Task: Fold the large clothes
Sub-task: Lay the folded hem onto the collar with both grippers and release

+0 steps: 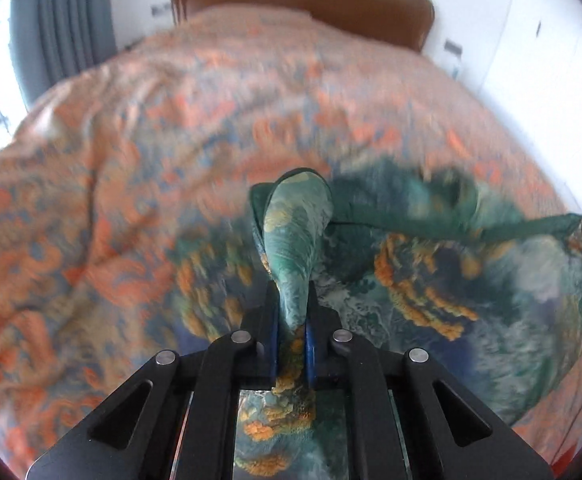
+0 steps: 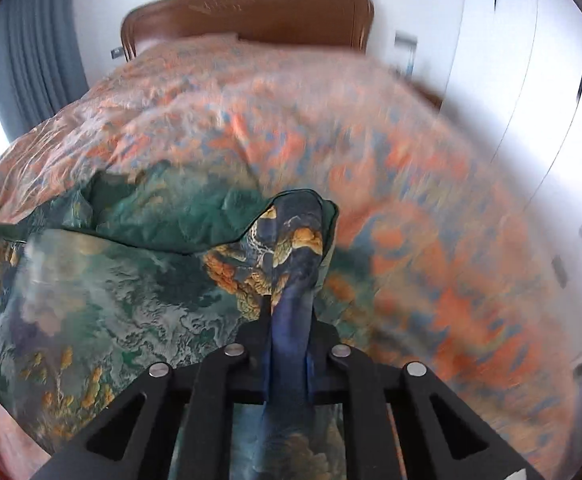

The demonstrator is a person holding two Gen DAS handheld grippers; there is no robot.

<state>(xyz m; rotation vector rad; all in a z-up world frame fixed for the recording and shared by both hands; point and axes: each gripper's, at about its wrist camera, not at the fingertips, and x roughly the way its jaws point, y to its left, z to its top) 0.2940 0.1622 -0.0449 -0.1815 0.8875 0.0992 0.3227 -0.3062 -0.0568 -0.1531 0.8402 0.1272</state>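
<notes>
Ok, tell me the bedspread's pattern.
Orange and blue-grey floral bedspread, clearest in the left wrist view.

Garment: soft printed cloth. Bedspread: woven, matt. Headboard: glossy brown wood.

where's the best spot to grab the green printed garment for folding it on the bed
At its top edge, one corner per gripper, coming from the foot of the bed. The green and orange printed garment is already pinched that way: the left gripper and right gripper each clamp a bunched corner, with the dark green hem stretched between them above the orange patterned bedspread.
</notes>
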